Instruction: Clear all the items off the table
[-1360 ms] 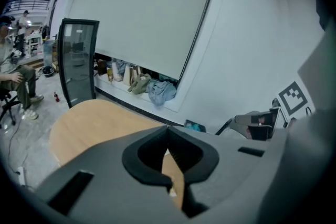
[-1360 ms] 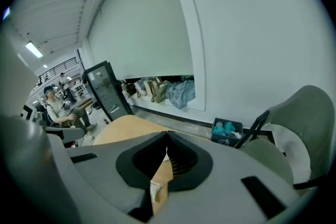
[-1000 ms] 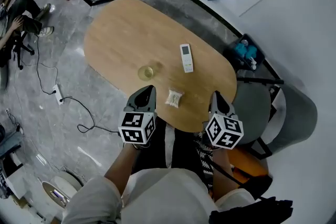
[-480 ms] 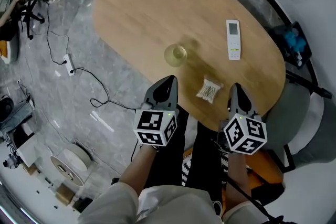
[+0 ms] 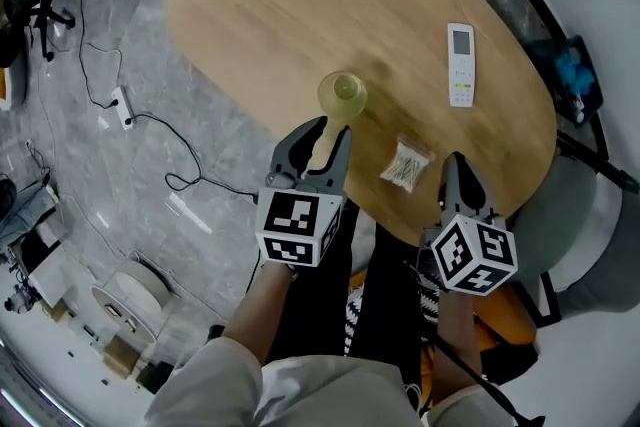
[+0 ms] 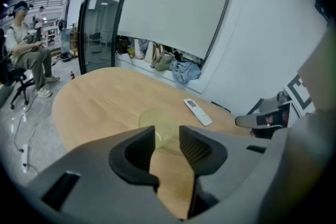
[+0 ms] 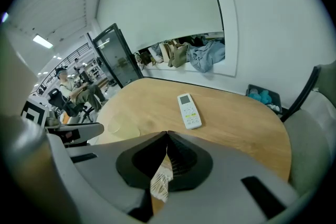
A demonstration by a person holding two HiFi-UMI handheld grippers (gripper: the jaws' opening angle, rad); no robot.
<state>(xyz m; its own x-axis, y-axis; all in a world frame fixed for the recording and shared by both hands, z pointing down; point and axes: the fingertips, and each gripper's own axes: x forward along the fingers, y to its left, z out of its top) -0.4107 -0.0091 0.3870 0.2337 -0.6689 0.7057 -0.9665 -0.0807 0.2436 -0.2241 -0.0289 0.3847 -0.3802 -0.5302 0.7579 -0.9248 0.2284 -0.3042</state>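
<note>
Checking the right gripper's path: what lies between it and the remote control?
Only bare table between right gripper and remote control, per head view.

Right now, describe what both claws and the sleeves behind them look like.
The left claw and right claw are grey, tapering, two-fingered shells with dark ribbed pads. Each carries a white cube printed with black square markers. The sleeves are pale, light-coloured cloth.
</note>
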